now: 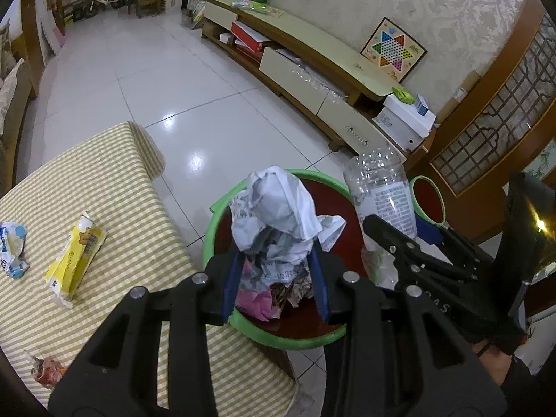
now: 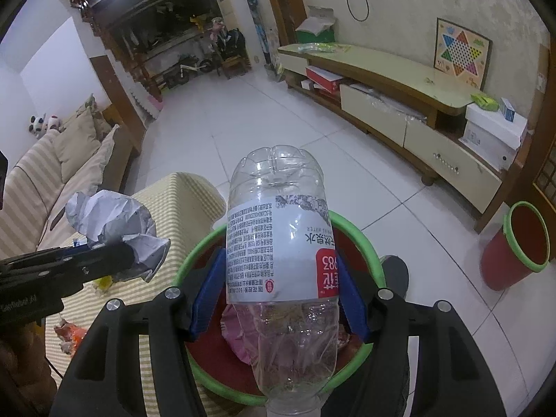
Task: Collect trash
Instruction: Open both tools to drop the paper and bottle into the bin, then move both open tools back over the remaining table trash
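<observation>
Both my wrist cams sit behind the fingers looking steeply down and forward, close over the red bin with green rim (image 1: 222, 312) (image 2: 373, 253); left cam sits left by the worktop (image 1: 104, 180) (image 2: 187, 191), right cam beside it, both sharing bin, worktop corner, tiled floor (image 1: 156, 69) (image 2: 278, 121) and TV cabinet (image 1: 312, 45) (image 2: 382, 69).

The green-rimmed bin (image 1: 222, 243) gapes beneath both claws, pink and crumpled scraps low inside; the tabletop (image 1: 104, 187) edge crowds its left, open floor (image 1: 173, 80) lies beyond
</observation>
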Tool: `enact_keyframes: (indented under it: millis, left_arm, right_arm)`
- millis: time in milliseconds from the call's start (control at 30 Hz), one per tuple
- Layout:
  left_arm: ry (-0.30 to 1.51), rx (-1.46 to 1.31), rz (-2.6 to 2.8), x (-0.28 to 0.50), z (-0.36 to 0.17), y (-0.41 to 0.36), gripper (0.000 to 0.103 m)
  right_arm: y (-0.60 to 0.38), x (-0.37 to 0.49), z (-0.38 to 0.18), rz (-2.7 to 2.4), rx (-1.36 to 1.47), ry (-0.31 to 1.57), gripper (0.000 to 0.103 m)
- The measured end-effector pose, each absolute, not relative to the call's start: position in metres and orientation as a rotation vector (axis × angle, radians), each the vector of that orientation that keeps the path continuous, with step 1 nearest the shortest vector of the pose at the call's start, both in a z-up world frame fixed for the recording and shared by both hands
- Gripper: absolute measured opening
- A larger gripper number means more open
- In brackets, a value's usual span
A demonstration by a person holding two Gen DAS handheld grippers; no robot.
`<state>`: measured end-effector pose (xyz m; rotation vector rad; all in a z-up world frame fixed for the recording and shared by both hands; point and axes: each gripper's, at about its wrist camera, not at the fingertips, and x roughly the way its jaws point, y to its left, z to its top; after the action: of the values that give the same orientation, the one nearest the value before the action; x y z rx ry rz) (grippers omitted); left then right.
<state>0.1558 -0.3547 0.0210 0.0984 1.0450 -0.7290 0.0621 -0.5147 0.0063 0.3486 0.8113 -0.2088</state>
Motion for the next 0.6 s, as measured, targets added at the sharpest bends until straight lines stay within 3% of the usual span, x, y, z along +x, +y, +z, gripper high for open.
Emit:
enact_keyframes:
  millis: [233, 267, 300, 333, 400, 500, 600]
  left_arm:
    - [1.054, 0.064, -0.735, 0.164, 0.019, -0.362, 0.037]
    - [1.051, 0.06, -0.734, 0.165, 0.019, -0.361, 0.046]
    - [1.047, 0.051, -0.735, 0.165, 0.02, -0.361, 0.062]
    - [1.041, 0.035, -0.736, 0.166, 0.021, -0.361, 0.073]
    - [1.03, 0.001, -0.732, 0.166, 0.024, -0.357, 0.081]
    - [1.022, -0.031, -0.722, 0.168, 0.028, -0.353, 0.091]
    - [1.008, -0.061, -0.703, 0.17, 0.034, -0.344, 0.095]
  right_arm:
    - [-0.52, 0.069, 0.002, -0.197, 0.34, 0.832, 0.062]
    - [-0.519, 0.069, 0.001, -0.192, 0.337, 0.837, 0.062]
    - [-0.519, 0.069, -0.001, -0.188, 0.327, 0.847, 0.062]
    - [-0.518, 0.069, -0.002, -0.189, 0.317, 0.85, 0.068]
    - [-0.515, 0.067, -0.001, -0.197, 0.3, 0.846, 0.078]
    - [-0.514, 0.064, -0.001, -0.202, 0.308, 0.846, 0.084]
    - [-0.513, 0.062, 0.004, -0.203, 0.307, 0.836, 0.087]
